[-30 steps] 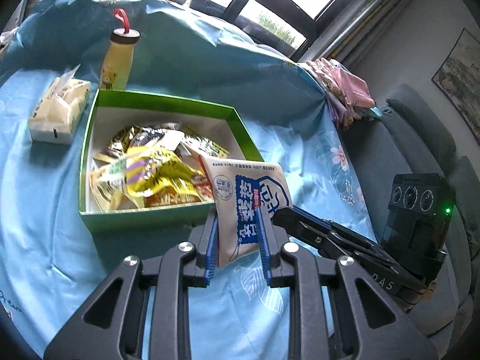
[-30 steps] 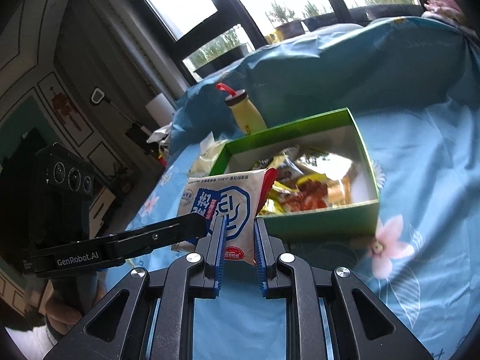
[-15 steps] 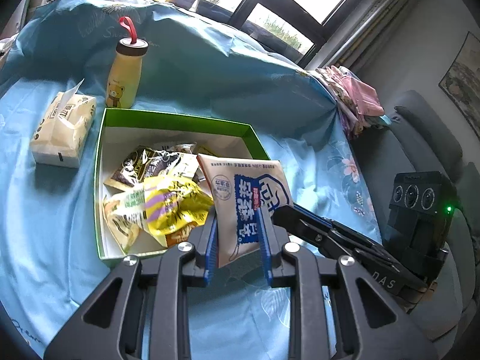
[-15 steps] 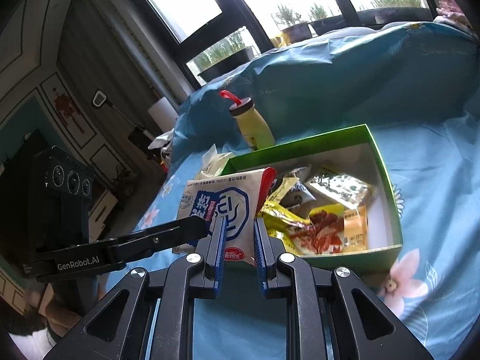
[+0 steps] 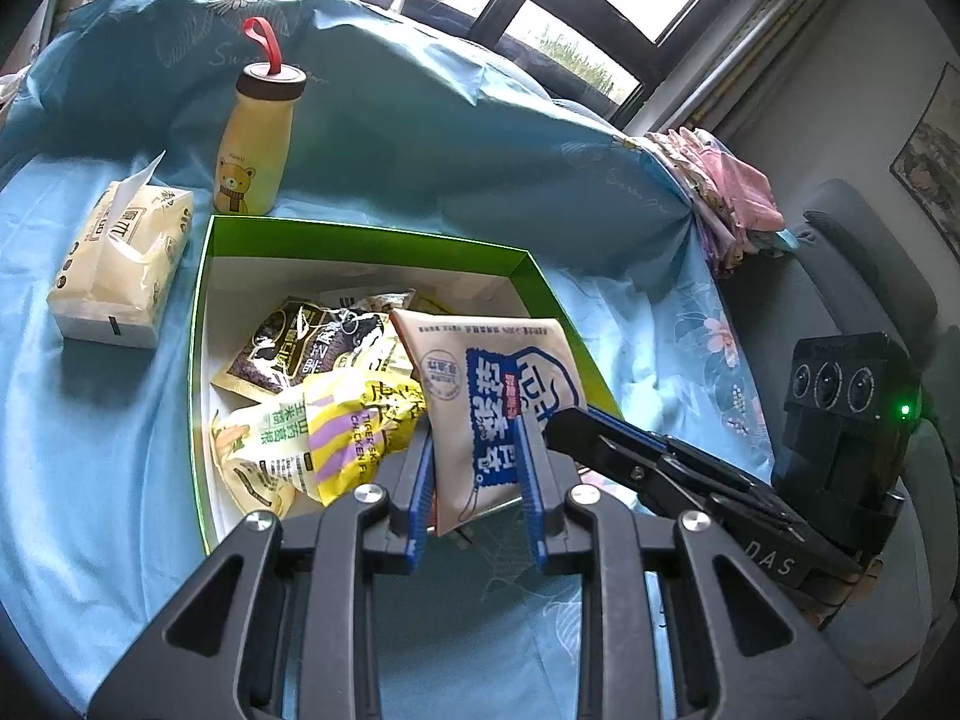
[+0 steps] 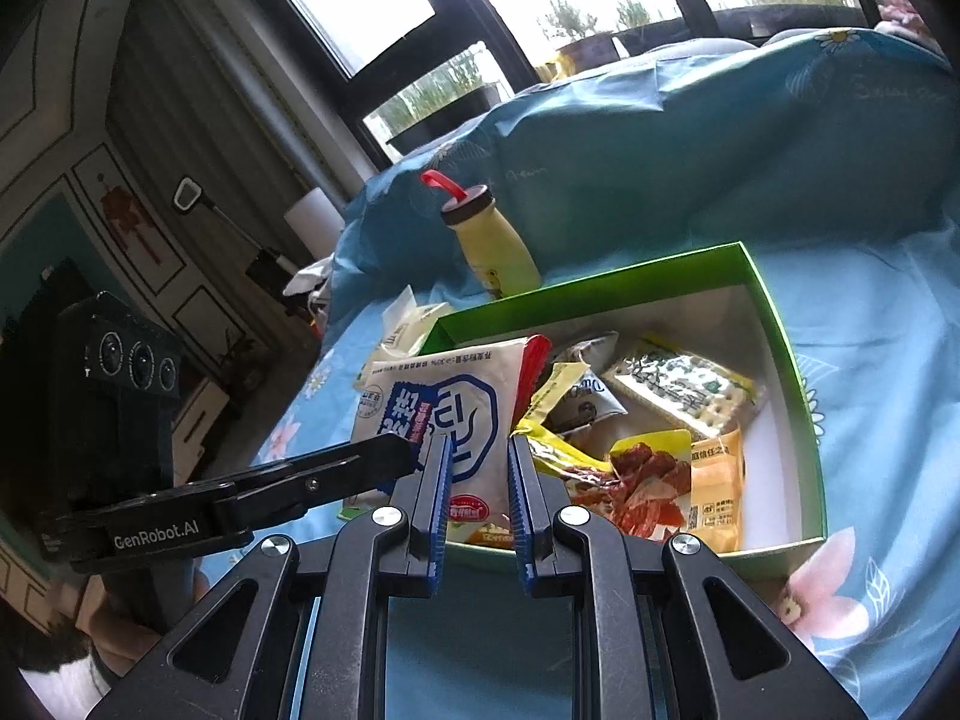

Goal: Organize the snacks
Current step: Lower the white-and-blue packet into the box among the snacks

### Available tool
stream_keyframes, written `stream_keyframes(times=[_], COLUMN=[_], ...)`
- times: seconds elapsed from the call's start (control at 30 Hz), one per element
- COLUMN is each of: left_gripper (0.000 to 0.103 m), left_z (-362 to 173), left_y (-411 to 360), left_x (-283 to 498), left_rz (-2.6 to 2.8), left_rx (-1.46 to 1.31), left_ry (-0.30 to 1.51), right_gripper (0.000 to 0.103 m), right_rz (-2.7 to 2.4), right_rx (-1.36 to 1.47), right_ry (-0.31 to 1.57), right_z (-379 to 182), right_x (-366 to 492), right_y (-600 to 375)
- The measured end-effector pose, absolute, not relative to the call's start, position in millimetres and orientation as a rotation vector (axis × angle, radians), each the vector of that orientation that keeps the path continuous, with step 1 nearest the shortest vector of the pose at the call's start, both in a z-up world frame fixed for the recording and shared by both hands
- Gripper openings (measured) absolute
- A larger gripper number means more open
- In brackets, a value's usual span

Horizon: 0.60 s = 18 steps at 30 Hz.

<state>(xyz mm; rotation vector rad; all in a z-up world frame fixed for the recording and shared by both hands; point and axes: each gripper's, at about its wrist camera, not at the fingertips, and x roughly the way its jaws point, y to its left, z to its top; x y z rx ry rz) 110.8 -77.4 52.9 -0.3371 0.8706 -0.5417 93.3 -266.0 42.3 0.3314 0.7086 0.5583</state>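
Left gripper (image 5: pixel 474 468) and right gripper (image 6: pixel 477 483): both pinch the same white-and-blue snack packet (image 5: pixel 492 414), 1 on each side, packet upright over the near edge of the green box (image 5: pixel 360 240).

Risks, as judgement: 2 grips on 1 thin pouch. If the hands drift apart, the film may tear or slip from a pad. If 1 lets go early, the packet may swing and fall outside the near wall.

Box already holds a yellow-purple packet (image 5: pixel 336 438), a dark packet (image 5: pixel 288 348) and a cracker pack (image 6: pixel 678 390); the heap under the drop point leaves little flat room.

Outside: tissue pack (image 5: pixel 120 270) left of the box, yellow bottle (image 5: pixel 258 144) behind it, both clear of the path.
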Motion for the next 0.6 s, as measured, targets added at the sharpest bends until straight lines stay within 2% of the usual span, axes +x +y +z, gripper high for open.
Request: stream_keyframes(times=[0.6], left_gripper=[0.026], left_z=[37], left_y=[-82], left_x=[130], left_rz=[-0.539], left_rx=[-0.339], left_ry=[0.891], right_gripper=[0.020], right_rz=[0.538], right_rx=[0.325], right_ry=[0.736], right_z=[29], right_x=[114], right_y=[-266])
